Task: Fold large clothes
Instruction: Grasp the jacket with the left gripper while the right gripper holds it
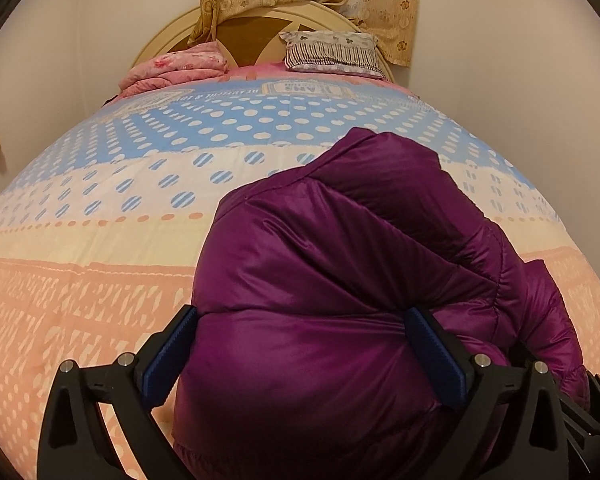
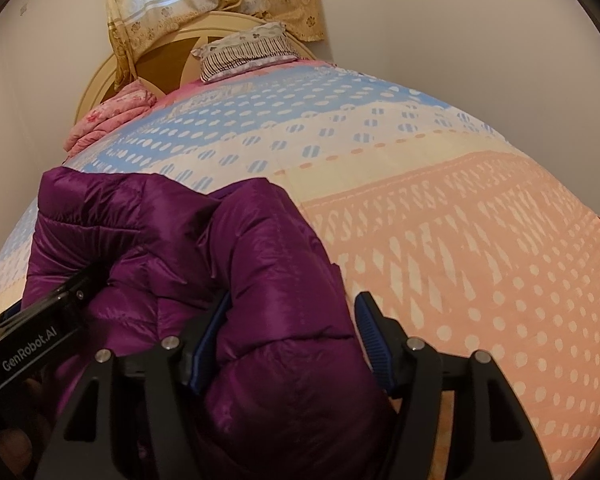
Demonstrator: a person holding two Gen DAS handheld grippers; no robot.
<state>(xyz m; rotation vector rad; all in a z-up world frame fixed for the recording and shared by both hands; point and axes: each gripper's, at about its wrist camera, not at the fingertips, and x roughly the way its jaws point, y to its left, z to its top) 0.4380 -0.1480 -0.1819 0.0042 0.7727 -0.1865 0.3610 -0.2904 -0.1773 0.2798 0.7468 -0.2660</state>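
bedspread [image 1: 100,240] open leftward, purple jacket [image 1: 320,300] blocking right

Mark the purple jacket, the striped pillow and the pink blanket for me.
purple jacket [image 1: 320,280]: left wrist view, on the puffy middle panel.
striped pillow [image 1: 332,53]: left wrist view, on the striped front face.
pink blanket [image 2: 108,118]: right wrist view, on the folded top layer.

**Purple puffer jacket bunched on the bed**

I see one garment: a shiny, quilted purple down jacket [image 1: 340,280], heaped in a puffy, folded-over mound on the patterned bedspread [image 1: 100,220], near its foot end. From my right camera the jacket [image 2: 220,260] shows a padded fold doubled over on top, with stitched seams and gathered, creased fabric along its edges.
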